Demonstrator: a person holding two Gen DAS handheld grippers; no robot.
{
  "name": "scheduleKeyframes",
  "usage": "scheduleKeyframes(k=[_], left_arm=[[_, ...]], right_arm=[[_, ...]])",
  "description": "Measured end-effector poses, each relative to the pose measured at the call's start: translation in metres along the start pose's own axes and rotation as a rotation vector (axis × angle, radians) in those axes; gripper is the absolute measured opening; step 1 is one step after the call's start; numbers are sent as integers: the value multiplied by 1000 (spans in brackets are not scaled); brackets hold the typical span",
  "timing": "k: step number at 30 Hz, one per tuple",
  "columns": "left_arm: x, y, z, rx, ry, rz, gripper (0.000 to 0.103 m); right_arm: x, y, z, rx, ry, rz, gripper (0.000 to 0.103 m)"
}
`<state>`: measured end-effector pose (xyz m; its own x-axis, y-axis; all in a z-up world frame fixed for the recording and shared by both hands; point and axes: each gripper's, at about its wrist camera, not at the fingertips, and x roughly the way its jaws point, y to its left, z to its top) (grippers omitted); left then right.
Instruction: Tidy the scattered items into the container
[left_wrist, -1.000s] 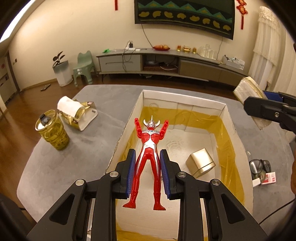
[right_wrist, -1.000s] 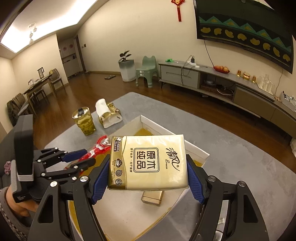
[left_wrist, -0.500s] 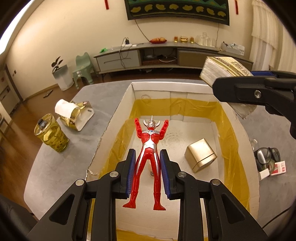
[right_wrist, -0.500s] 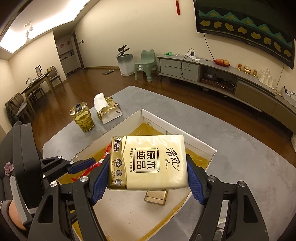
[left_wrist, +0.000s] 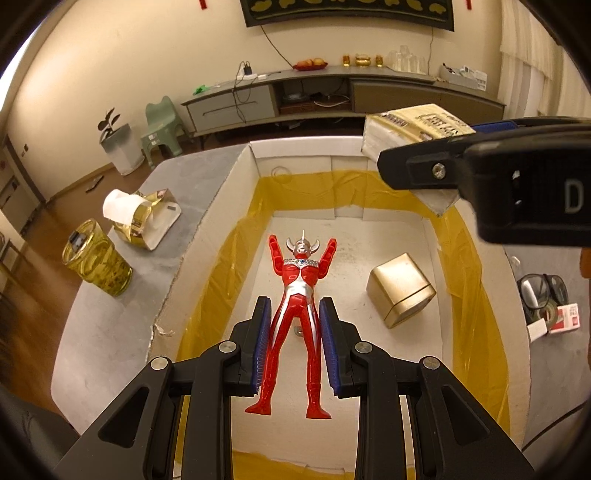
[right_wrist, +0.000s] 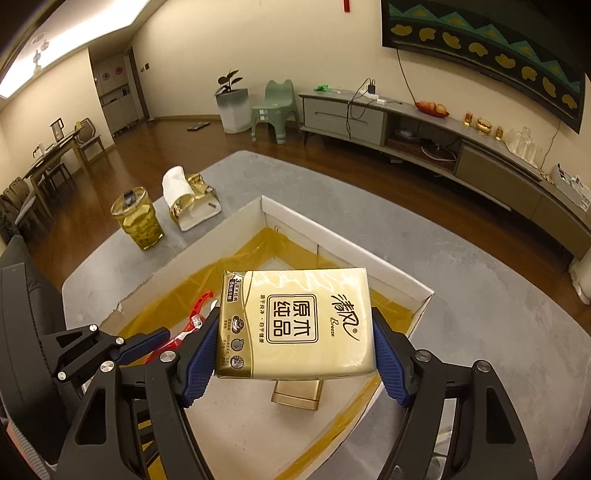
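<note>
My left gripper (left_wrist: 295, 326) is shut on the legs of a red and silver toy figure (left_wrist: 300, 280), which hangs over the open white cardboard box (left_wrist: 236, 192) lined with yellow tape. My right gripper (right_wrist: 295, 345) is shut on a gold tissue pack (right_wrist: 295, 321), held above the same box (right_wrist: 369, 266). The pack (left_wrist: 413, 129) and the right gripper's black body also show at the upper right of the left wrist view, over the box's far corner. A small gold tin (left_wrist: 400, 290) lies on the box floor, partly hidden under the pack in the right wrist view.
On the grey table (left_wrist: 110, 332), left of the box, stand a yellow glass jar (left_wrist: 96, 269) and a torn gold tissue pack (left_wrist: 144, 218) with white paper sticking out. Right of the box lie glasses (left_wrist: 541, 295) and a small red and white packet (left_wrist: 565, 317).
Both grippers have moved forward and lower over the box. The right gripper with the tissue pack has come in from the right edge to above the box's far right corner.
</note>
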<state>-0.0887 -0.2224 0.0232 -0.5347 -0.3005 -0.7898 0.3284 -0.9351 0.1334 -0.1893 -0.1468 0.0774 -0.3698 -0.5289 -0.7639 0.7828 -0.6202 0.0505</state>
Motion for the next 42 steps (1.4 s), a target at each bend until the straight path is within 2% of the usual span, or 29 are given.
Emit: scheduleKeyframes(k=[4, 7, 14, 27, 30, 34, 37, 40, 41, 42], left_arm=[[7, 4, -2, -29, 37, -39, 28], [14, 8, -4, -61, 84, -107, 28], [16, -2, -10, -5, 123, -158, 28], [2, -23, -19, 38, 136, -321, 28], [0, -28, -19, 49, 137, -331, 28], [1, -30, -17, 48, 141, -341, 28], [2, -29, -15, 51, 133, -348, 28], [-2, -31, -13, 45, 108, -343, 28], [-2, -30, -12, 40, 99, -340, 31], [-2, -28, -11, 32, 96, -342, 43]], right_arm=[[12, 1, -1, -12, 33, -4, 75], [20, 1, -2, -14, 55, -12, 75], [31, 0, -2, -4, 87, -1, 75], [44, -3, 2, 121, 141, 144, 75], [51, -2, 0, 104, 164, 115, 75], [62, 1, -5, 100, 204, 143, 75], [64, 3, -6, 105, 206, 162, 75], [63, 0, -5, 127, 186, 135, 77], [62, -3, -5, 142, 178, 124, 80], [62, -7, -5, 157, 178, 124, 80]])
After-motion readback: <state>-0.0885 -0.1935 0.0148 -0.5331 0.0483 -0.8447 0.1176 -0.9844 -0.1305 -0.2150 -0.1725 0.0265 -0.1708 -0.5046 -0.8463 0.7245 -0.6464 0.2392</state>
